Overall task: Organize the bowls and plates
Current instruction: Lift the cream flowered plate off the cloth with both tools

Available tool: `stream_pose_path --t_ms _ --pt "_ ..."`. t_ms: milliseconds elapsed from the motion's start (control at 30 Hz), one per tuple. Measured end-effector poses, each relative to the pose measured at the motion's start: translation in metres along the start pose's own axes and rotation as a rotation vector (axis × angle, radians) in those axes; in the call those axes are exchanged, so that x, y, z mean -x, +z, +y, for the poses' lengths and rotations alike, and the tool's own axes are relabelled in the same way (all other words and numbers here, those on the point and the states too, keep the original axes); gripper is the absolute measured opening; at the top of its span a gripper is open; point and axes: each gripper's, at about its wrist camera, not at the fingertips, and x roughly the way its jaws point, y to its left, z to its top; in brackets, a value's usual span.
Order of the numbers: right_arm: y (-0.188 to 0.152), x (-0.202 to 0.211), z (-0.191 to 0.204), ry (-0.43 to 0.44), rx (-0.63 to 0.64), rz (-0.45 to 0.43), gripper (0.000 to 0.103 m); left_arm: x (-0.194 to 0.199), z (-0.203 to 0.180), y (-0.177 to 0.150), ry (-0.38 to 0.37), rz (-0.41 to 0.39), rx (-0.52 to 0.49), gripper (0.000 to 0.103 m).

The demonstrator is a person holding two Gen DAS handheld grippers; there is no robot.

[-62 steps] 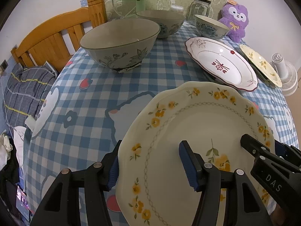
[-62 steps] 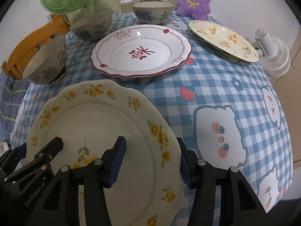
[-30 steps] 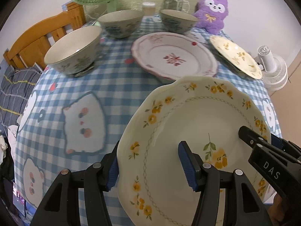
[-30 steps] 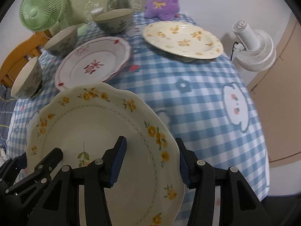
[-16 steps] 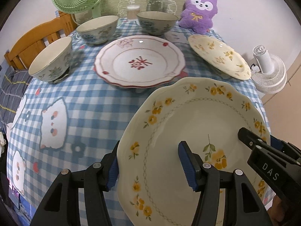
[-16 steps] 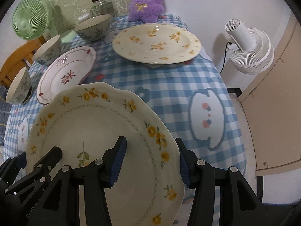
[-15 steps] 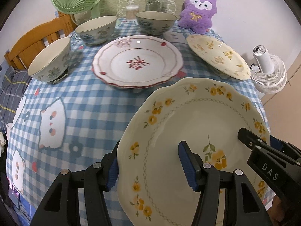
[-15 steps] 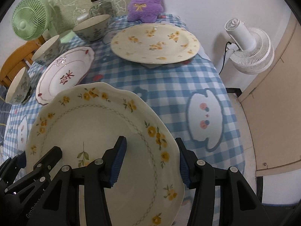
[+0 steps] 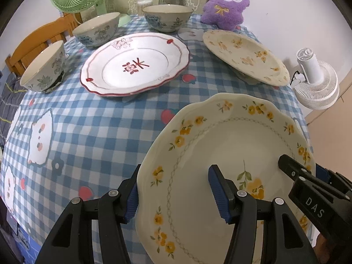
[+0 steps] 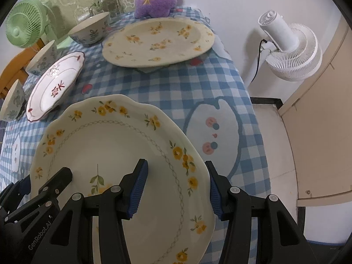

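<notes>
We see a blue-and-white checked tablecloth [image 9: 105, 129] printed with white cats and red strawberries. The near plate [image 9: 231, 145] is cream with yellow flowers (its far-right twin [image 9: 244, 55] too). The middle plate [image 9: 136, 66] is white, red-rimmed. The bowls [image 9: 96, 30] carry grey-blue flowers. The gripper pads [image 9: 217, 189] are blue.

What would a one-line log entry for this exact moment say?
held: yellow-flowered plate | left tongs: gripping its left rim | right tongs: gripping its right rim | ahead: matching plate on checked tablecloth
</notes>
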Motion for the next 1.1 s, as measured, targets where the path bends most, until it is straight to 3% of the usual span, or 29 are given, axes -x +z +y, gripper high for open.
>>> stream_pose_path --t_ms 333,433,567,800,1100 --pt "0.003 -0.007 -0.008 -0.009 0.009 0.009 0.056 -0.008 -0.008 -0.001 0.009 0.007 0.013 0.058" --pt "0.002 -0.009 -0.006 -0.003 0.023 0.015 0.062 -0.009 -0.009 -0.001 0.006 0.006 0.005 0.062" --pt "0.003 -0.01 -0.004 0.005 0.027 0.018 0.064 -0.011 -0.015 -0.001 -0.021 0.016 -0.016 0.075" --pt "0.003 -0.008 -0.004 0.016 0.032 0.021 0.065 -0.01 -0.012 0.0 -0.035 0.019 -0.011 0.076" --pt "0.004 0.013 -0.01 0.011 0.031 -0.04 0.076 0.012 -0.009 0.002 -0.018 -0.058 -0.026 0.082"
